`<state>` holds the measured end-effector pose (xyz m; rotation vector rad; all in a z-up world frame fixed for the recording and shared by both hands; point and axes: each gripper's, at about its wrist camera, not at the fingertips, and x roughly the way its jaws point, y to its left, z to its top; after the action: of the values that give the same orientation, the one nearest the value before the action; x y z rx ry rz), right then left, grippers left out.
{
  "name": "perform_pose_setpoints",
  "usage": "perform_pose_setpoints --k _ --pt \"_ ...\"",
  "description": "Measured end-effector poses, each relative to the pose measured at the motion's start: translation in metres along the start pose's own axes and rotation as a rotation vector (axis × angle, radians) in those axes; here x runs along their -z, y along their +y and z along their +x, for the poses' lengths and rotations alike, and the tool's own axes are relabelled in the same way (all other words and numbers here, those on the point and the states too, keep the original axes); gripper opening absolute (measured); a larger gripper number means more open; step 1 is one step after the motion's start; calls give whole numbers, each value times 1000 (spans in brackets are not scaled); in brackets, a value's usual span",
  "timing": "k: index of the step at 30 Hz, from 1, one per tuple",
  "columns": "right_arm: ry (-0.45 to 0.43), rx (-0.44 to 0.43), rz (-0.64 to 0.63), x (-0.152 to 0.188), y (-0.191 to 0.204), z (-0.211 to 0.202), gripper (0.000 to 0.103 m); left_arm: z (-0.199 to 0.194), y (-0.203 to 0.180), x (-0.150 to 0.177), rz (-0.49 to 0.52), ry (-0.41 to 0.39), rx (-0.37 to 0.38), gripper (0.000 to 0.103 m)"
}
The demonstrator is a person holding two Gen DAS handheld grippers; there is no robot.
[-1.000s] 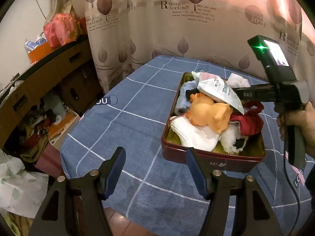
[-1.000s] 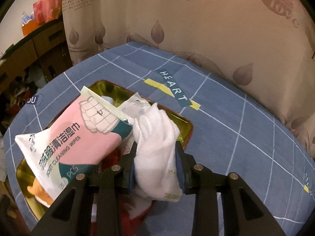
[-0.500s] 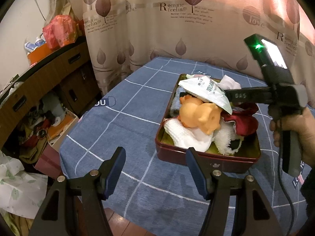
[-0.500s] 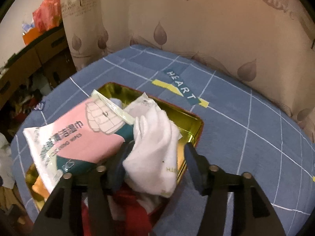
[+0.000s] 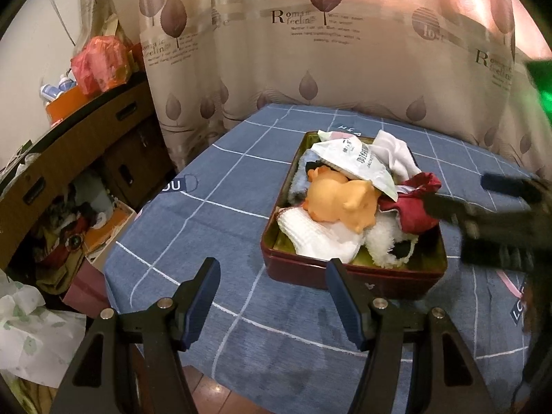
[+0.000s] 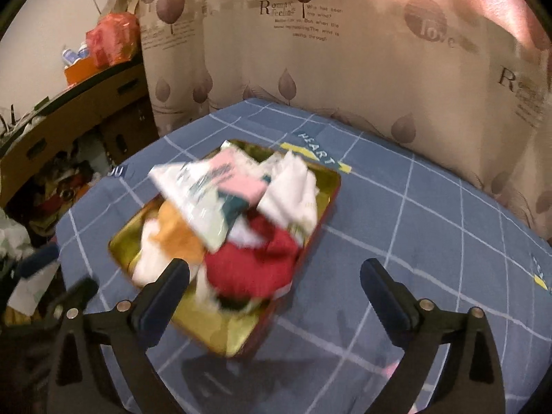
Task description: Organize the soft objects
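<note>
Tin [image 5: 348, 277] sits on my bench [image 5: 214, 217], on the blue checked cloth, heaped with soft things. From the left view I see a wipes pack [image 5: 365, 165] lying on top toward the far end, an orange toy [image 5: 339, 201] below it, a white cloth [image 5: 319, 238] at the near left corner, a red cloth [image 5: 415, 207] on the right and a white sock [image 5: 396, 153] at the far right corner beside the pack. A fluffy white piece [image 5: 384, 241] lies near the front, between the white cloth and the red one.

My left tongs [image 5: 272, 300] stand apart with nothing between them, short of the tin's near wall and over bare cloth.

My right tongs [image 6: 276, 291] are opening, already wide, with nothing between the pads; through the gap I see the tin's near end and the red cloth [image 6: 252, 269], all blurred. In that view the sock [image 6: 293, 193] rests in the tin by its far right wall, clear of the tongs, with the pack [image 6: 207, 189] just left of it. In the left view the right tongs show only as a dark blurred shape at the right edge, beside the tin.

A patterned curtain [image 5: 345, 51] hangs behind the bench.
</note>
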<state>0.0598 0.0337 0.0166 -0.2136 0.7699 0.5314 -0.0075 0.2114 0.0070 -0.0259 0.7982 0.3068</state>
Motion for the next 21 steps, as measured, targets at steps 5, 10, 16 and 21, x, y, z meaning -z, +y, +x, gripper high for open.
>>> perform_pose_setpoints --k 5,10,16,21 --pt "4 8 0 28 14 -15 99 -2 -4 2 13 -3 2 65" --pt "50 -6 16 49 19 -14 99 -3 -7 2 28 -8 -11 65" --pt "60 -9 36 52 14 -14 99 -5 -6 2 24 -13 0 65" --pt "77 -9 32 56 13 -11 99 -5 -6 3 23 -12 -2 65"
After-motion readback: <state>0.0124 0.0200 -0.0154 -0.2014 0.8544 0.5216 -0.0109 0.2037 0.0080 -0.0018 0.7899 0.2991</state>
